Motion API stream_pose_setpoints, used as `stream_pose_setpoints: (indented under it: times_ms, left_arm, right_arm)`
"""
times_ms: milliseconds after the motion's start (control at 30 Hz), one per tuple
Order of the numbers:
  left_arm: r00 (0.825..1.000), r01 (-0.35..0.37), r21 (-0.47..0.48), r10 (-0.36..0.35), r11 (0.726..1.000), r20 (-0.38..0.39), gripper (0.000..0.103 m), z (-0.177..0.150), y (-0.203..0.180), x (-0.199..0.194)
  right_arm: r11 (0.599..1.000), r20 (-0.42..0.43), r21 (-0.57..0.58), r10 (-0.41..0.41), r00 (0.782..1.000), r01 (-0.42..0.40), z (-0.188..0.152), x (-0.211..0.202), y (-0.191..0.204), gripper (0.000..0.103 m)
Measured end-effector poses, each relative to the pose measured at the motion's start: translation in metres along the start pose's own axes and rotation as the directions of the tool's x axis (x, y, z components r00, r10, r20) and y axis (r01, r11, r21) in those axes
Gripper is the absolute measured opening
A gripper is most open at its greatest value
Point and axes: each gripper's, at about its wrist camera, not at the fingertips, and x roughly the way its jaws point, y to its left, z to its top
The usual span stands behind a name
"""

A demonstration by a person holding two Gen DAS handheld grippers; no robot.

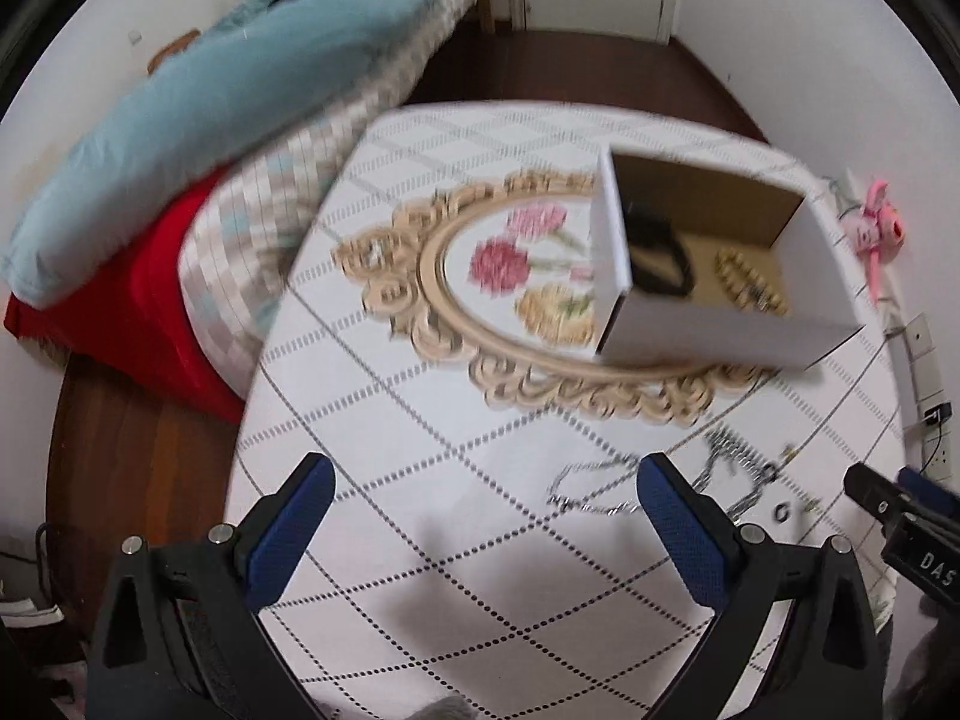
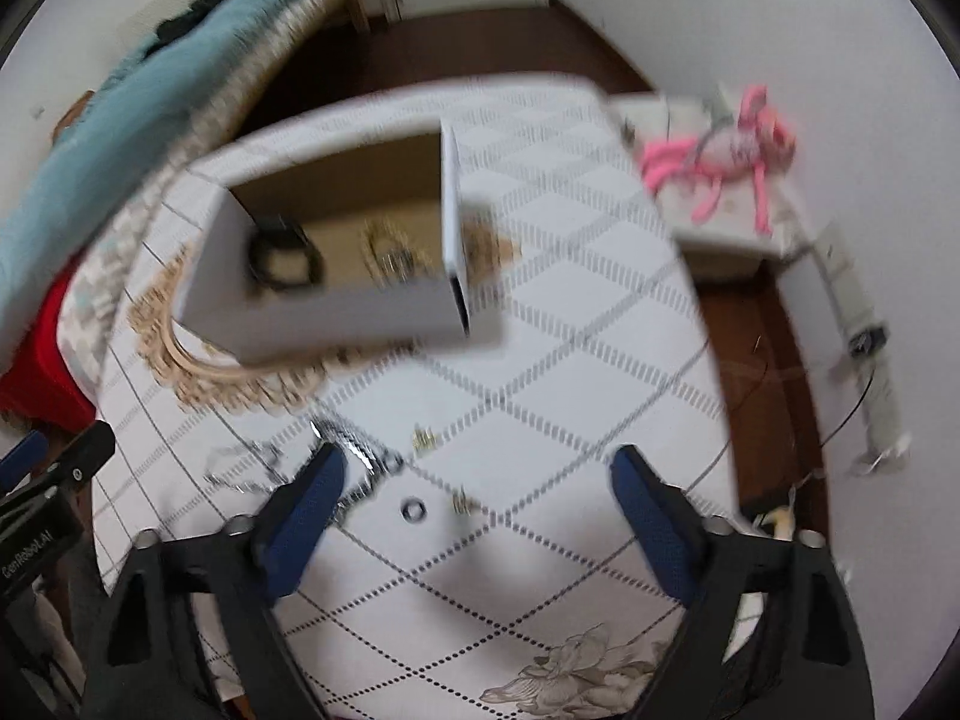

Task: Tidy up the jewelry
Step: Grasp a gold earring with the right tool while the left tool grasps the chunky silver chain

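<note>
A white cardboard box (image 1: pixel 714 330) (image 2: pixel 336 312) stands open on the table, holding a black band (image 1: pixel 657 255) (image 2: pixel 285 258) and a gold bead bracelet (image 1: pixel 747 279) (image 2: pixel 393 252). Silver chains (image 1: pixel 600 489) (image 2: pixel 354 450), a small ring (image 1: pixel 782 511) (image 2: pixel 414 507) and small gold pieces (image 2: pixel 425 438) lie loose on the cloth in front of the box. My left gripper (image 1: pixel 486 477) is open and empty above the cloth, left of the chains. My right gripper (image 2: pixel 480 468) is open and empty, just above the ring. Both views are blurred.
The box sits on an ornate oval floral frame (image 1: pixel 528 276) (image 2: pixel 198 372). The table (image 1: pixel 420 540) has a white diamond-patterned cloth. Pillows and a blue blanket (image 1: pixel 210 96) lie left. A pink toy (image 2: pixel 720 150) sits on a side stand at the right.
</note>
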Motion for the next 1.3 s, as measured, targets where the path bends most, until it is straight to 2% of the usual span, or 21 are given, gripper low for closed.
stream_pose_setpoints:
  times_ms: [100,200,367,433,500,733,833,900,967,1067,1133,1200,1233,1267,1300]
  left_arm:
    - [0.999,-0.013,0.003,0.013,1.0,-0.03,0.103,-0.008,0.0,0.016]
    - [0.998,-0.014,0.005,0.014,1.0,-0.055,0.102,-0.015,0.002,0.028]
    - [0.997,0.012,-0.008,-0.012,1.0,-0.079,0.102,-0.021,0.006,0.04]
    - [0.996,0.025,-0.009,-0.026,1.0,-0.084,0.102,-0.023,0.005,0.042]
    - [0.995,0.049,-0.005,-0.049,0.999,-0.087,0.102,-0.025,0.001,0.042]
    - [0.98,0.176,0.063,-0.169,0.982,-0.102,0.102,-0.031,-0.04,0.034]
    - [0.977,0.203,0.148,-0.191,0.968,-0.09,0.1,-0.036,-0.066,0.028]
    - [0.976,0.215,0.238,-0.202,0.947,-0.079,0.099,-0.041,-0.087,0.024]
    - [0.98,0.198,0.339,-0.187,0.92,-0.065,0.098,-0.046,-0.107,0.023]
    - [0.986,0.164,0.436,-0.156,0.885,-0.054,0.086,-0.052,-0.13,0.026]
    - [0.988,0.153,0.471,-0.144,0.869,-0.057,0.078,-0.052,-0.14,0.031]
    - [0.989,0.151,0.494,-0.137,0.856,-0.063,0.062,-0.051,-0.148,0.034]
    - [0.988,0.153,0.497,-0.147,0.854,-0.053,0.06,-0.051,-0.15,0.033]
    - [0.987,0.155,0.506,-0.149,0.849,-0.052,0.053,-0.05,-0.152,0.033]
    - [0.985,0.168,0.507,-0.163,0.845,-0.055,0.038,-0.049,-0.153,0.033]
  right_arm:
    - [0.999,-0.056,0.031,0.028,0.998,-0.026,-0.016,0.028,-0.008,0.063]
    - [0.999,-0.071,0.049,0.02,0.997,-0.017,-0.028,0.046,-0.012,0.052]
    - [1.0,-0.032,0.017,0.003,0.999,-0.002,-0.038,0.058,-0.007,0.036]
    - [1.0,-0.015,-0.009,-0.013,1.0,0.013,-0.041,0.059,-0.001,0.024]
    - [0.999,0.005,-0.033,-0.042,0.999,0.042,-0.042,0.058,0.003,0.008]
    - [1.0,0.025,-0.005,-0.025,0.999,0.025,-0.047,0.054,-0.004,0.008]
    - [0.999,0.031,0.028,-0.022,0.999,0.022,-0.044,0.049,-0.015,0.008]
    - [0.998,0.032,0.051,-0.026,0.999,0.024,-0.043,0.047,-0.022,0.008]
    - [0.997,0.031,0.079,-0.028,0.999,0.026,-0.043,0.045,-0.032,0.008]
    - [0.993,0.029,0.111,-0.031,0.999,0.027,-0.041,0.045,-0.047,0.008]
    - [0.991,0.025,0.127,-0.034,0.999,0.03,-0.039,0.047,-0.057,0.008]
    - [0.988,0.022,0.152,-0.029,0.999,0.025,-0.038,0.048,-0.066,0.008]
    - [0.987,0.02,0.161,-0.028,0.999,0.024,-0.038,0.048,-0.069,0.008]
    - [0.985,0.018,0.168,-0.028,0.999,0.024,-0.039,0.048,-0.072,0.008]
    - [0.984,0.021,0.178,-0.025,0.999,0.021,-0.039,0.049,-0.076,0.008]
